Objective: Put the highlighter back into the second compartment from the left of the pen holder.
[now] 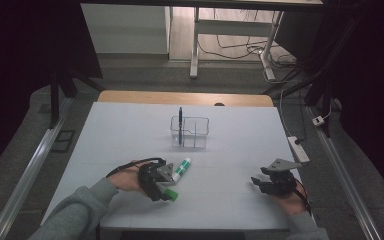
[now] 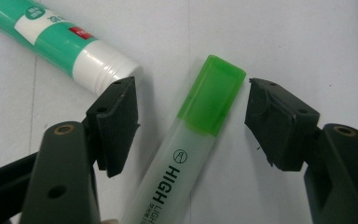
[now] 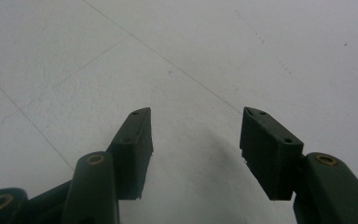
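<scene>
A green-capped highlighter lies on the white table, its cap pointing right in the high view. My left gripper is open and straddles the highlighter's cap end, with a gap between each pad and the barrel; in the high view this gripper sits low at the front left. A green and white glue stick lies just beyond the left jaw, also seen as a glue stick in the high view. My right gripper stands open over bare table at the front right.
A clear divided organizer stands mid-table with a dark blue pen upright in its left compartment. The white table cover ends at a wooden edge at the back. A power strip lies off the right side.
</scene>
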Tool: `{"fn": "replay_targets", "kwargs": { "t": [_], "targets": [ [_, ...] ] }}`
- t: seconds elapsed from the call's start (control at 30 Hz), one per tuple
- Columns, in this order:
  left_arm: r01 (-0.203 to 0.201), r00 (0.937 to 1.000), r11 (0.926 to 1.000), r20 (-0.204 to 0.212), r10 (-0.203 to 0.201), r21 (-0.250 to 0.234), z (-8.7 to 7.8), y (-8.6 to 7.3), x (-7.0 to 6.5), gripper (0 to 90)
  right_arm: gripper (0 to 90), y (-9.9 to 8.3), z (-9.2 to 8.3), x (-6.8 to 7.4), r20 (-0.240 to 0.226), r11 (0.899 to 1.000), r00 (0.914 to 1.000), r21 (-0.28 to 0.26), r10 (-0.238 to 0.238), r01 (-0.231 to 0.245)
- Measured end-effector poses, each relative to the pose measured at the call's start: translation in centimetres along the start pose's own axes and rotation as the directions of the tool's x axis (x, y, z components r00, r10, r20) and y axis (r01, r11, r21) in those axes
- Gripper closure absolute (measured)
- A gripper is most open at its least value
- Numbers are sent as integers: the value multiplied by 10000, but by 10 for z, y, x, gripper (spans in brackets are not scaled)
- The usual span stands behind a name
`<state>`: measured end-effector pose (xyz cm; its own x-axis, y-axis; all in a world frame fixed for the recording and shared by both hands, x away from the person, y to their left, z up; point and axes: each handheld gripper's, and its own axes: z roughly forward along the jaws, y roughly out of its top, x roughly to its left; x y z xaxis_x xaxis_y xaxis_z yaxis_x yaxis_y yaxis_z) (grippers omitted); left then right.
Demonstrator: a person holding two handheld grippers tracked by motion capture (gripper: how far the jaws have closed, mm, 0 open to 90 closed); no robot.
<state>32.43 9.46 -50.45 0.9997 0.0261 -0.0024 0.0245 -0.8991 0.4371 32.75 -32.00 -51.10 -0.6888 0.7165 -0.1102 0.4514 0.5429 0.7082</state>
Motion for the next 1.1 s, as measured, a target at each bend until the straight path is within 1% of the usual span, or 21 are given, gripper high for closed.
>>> {"fn": "replay_targets", "kwargs": {
  "t": [0.17,0.3,0.43,0.63,0.7,0.77,0.83,0.87,0.93,1.0,1.03,1.1],
  "targets": [
    [-22,10000,10000,-88,22,-23,-3,-1,-1,345,438,0,0,0,69,10000,10000,-12,3,-3],
    [-68,10000,10000,-54,67,-57,-5,-1,-4,357,439,0,0,0,-1,10000,10000,-10,1,-1],
    [-318,9995,9992,42,318,235,-2,0,-5,364,438,0,0,0,1,10000,10000,3,-18,18],
    [-508,9985,9973,247,495,529,7,4,-4,389,438,0,0,0,-4,10000,10000,7,-19,19],
    [-595,9979,9964,288,579,604,11,5,-3,417,438,0,1,0,-2,10000,10000,29,-9,9],
    [-634,9976,9966,309,618,524,10,4,-2,436,438,0,1,0,-12,10000,10000,26,2,-2],
    [-630,9976,9968,305,615,490,10,4,-1,496,438,0,1,0,-6,10000,10000,18,25,-25],
    [-697,9972,9962,320,680,532,9,4,-1,519,438,0,1,0,-7,10000,10000,20,30,-30],
    [-951,9952,9936,272,936,614,9,5,-3,563,439,-1,1,0,-9,10000,10000,33,23,-23],
    [-1224,9922,9900,328,1203,695,9,7,-6,639,438,-1,2,0,-32,10000,10000,24,30,-30],
    [-1219,9924,9897,280,1201,750,9,7,-7,655,438,-1,2,0,-34,10000,10000,28,35,-35],
    [-1191,9927,9901,282,1173,748,9,7,-7,659,438,-1,2,0,-33,10000,10000,24,38,-38]
  ]
}}
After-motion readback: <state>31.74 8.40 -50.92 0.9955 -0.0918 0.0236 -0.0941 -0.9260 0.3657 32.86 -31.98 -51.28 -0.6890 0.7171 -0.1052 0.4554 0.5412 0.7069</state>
